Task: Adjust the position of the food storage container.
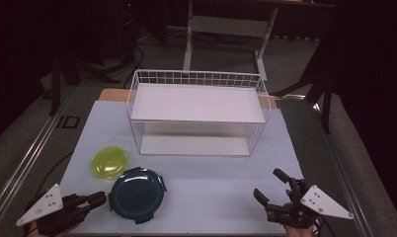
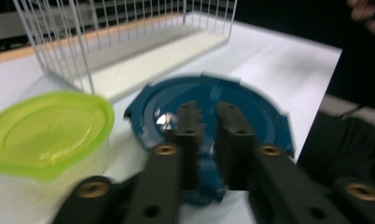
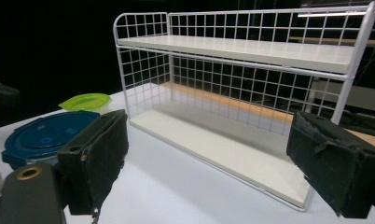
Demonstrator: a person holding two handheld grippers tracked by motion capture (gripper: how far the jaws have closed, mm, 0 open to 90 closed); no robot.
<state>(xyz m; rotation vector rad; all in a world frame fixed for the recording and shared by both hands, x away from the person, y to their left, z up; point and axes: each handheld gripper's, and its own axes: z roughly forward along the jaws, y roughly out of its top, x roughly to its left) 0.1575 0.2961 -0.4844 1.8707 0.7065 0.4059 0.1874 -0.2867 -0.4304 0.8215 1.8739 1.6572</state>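
Near left: my left claw [image 1: 100, 198], jaws nearly shut on nothing, just beside the blue round container [image 1: 137, 194]. Near right: my right claw [image 1: 269, 186], jaws wide apart, empty. Farther: green lidded container [image 1: 108, 162], then white wire shelf rack [image 1: 196, 113].

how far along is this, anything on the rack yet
Nothing looks done: both shelves of the white wire rack are bare. In hand: the left gripper, jaws nearly closed, points at the blue container from beside its rim, not gripping it. The right gripper is open and holds nothing. Left, probably: grasping the blue container and the green-lidded container, both on the table in front of the rack.
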